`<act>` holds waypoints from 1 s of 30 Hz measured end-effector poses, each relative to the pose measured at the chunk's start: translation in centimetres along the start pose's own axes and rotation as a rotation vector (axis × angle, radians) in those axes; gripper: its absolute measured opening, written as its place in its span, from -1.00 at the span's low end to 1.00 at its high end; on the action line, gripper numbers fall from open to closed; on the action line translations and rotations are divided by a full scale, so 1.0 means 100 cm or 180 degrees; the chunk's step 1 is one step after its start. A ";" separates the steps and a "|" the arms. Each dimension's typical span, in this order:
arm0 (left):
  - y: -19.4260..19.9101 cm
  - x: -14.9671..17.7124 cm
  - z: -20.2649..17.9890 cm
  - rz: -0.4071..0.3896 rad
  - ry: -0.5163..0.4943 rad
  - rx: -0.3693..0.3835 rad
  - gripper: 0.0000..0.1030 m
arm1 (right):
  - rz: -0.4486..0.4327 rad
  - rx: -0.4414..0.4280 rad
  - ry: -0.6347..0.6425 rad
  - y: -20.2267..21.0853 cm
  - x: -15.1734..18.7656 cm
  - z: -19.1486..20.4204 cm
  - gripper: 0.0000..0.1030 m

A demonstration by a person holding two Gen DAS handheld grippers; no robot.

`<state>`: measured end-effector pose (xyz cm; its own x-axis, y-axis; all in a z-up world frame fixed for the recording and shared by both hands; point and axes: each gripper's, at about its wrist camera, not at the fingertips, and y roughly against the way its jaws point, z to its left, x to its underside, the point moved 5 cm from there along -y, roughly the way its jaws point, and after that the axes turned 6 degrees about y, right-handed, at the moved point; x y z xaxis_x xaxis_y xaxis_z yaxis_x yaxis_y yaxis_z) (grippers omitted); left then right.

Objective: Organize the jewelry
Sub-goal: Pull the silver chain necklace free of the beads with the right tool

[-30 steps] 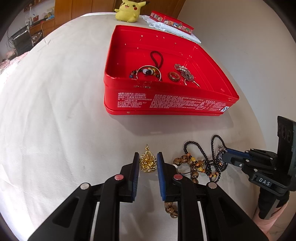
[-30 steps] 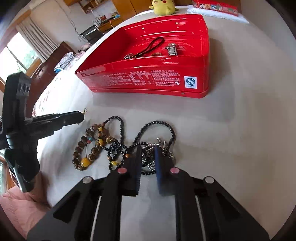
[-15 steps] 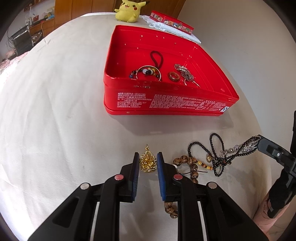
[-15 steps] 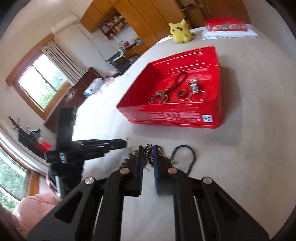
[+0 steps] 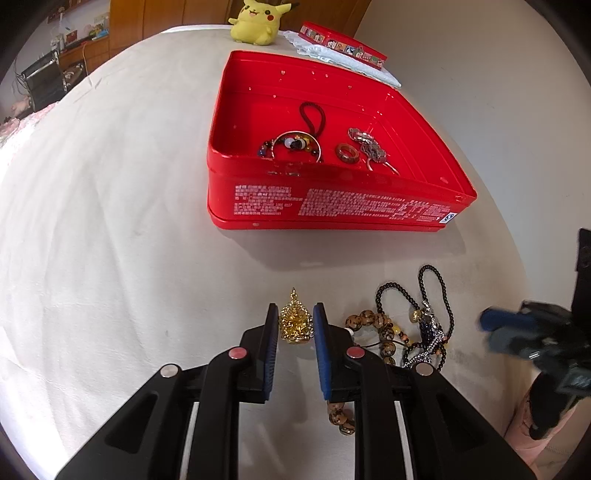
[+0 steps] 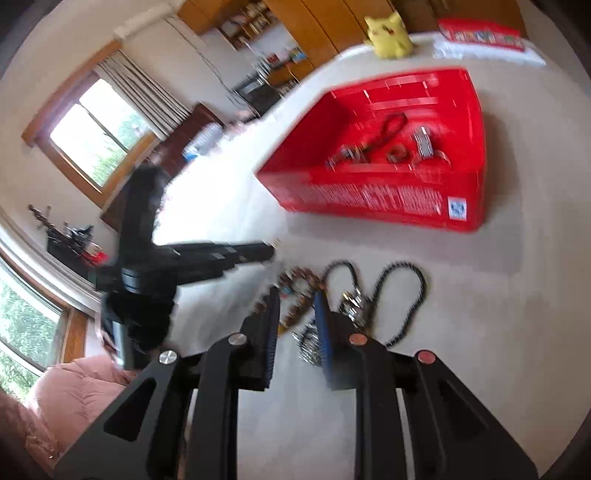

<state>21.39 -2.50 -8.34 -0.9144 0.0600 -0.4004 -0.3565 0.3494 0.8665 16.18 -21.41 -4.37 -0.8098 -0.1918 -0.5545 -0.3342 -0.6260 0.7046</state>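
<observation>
the red tin (image 5: 332,210) sits open on the cloth-covered surface (image 5: 110,221) with part of the job judged done: inside it lie a black cord loop (image 5: 312,118), a bangle with coloured beads (image 5: 295,146), a brown ring (image 5: 347,153) and a silver chain piece (image 5: 369,146). still outside, near the tin's front wall, are a gold pendant (image 5: 294,325), a brown bead bracelet (image 5: 373,325), a black bead necklace (image 5: 432,291) and a sparkly silver chain (image 5: 430,339), all tangled together just beside the pendant. the left tool (image 5: 295,332) frames the gold pendant between its blue pads, but a sliver of gap shows on either side, so it reads as released around it rather than clenched; contact can't be ruled out from this angle. the right tool (image 6: 295,314) has just been opening its jaws; they stand apart over the bead heap with nothing pinched, and the silver chain lies back on the surface below. so roughly half the pieces look left to move. the right wrist view is smeared by motion, so the tangle's strands are hard to separate there, and part of the bracelet is hidden under the left tool's right finger. a yellow plush toy (image 5: 256,22) and a small red box (image 5: 343,46) sit beyond the tin.
</observation>
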 end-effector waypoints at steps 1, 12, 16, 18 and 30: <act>0.000 0.000 0.001 0.0001 -0.0003 0.0000 -0.64 | 0.0081 0.0034 -0.0008 -0.007 0.004 -0.001 -0.65; 0.001 0.000 0.001 0.0001 -0.0003 0.0021 -0.64 | 0.0481 0.0239 0.0058 -0.033 0.031 0.006 -0.66; 0.000 -0.001 0.001 0.0007 -0.0008 0.0009 -0.64 | 0.0647 0.0233 -0.0156 -0.046 0.040 -0.002 -0.69; -0.001 -0.001 0.001 0.0024 -0.0001 0.0008 -0.64 | 0.0650 0.0270 -0.0254 -0.049 0.040 -0.005 -0.73; -0.003 -0.004 0.006 0.0055 0.0083 -0.0001 -0.64 | 0.0212 0.0223 -0.0292 -0.033 0.024 0.006 -0.85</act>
<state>22.00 -2.04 -8.66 -0.9251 0.0414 -0.3775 -0.3408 0.3481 0.8733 15.03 -19.32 -7.77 -0.8709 -0.1594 -0.4648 -0.3083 -0.5592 0.7696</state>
